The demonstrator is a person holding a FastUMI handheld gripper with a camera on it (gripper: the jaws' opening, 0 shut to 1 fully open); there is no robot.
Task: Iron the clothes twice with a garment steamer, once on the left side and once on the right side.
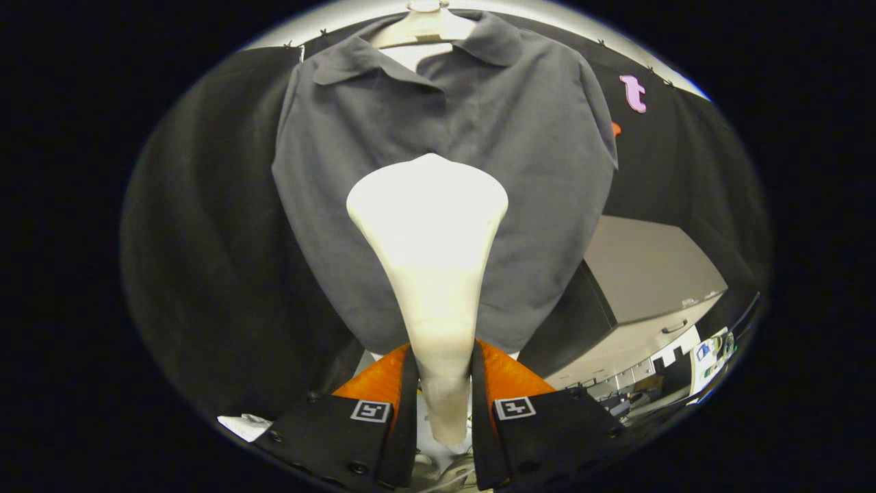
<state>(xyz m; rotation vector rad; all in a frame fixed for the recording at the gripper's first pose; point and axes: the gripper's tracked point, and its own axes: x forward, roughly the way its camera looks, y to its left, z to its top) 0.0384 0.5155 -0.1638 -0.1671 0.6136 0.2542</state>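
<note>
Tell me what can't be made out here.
- Steamer face: gripper view, turned toward the shirt, so contact is unclear.
- Shirt hem: behind the steamer handle and the gripper, whose fingers press the handle.
- Hanger hook: cut off at the top.
- Items past the cabinet: too small.

Steamer (430, 274): smooth white plastic, slight sheen, clamped between the fingers (404, 383) on its handle. Shirt (479, 137): grey matt cloth, fine knit texture, soft folds at collar. Hanger (424, 27): smooth pale plastic. Wall (205, 239): black matt cloth, creased. Cabinet (643, 274): smooth matt grey top, pale front panel, with a dark handle.
</note>
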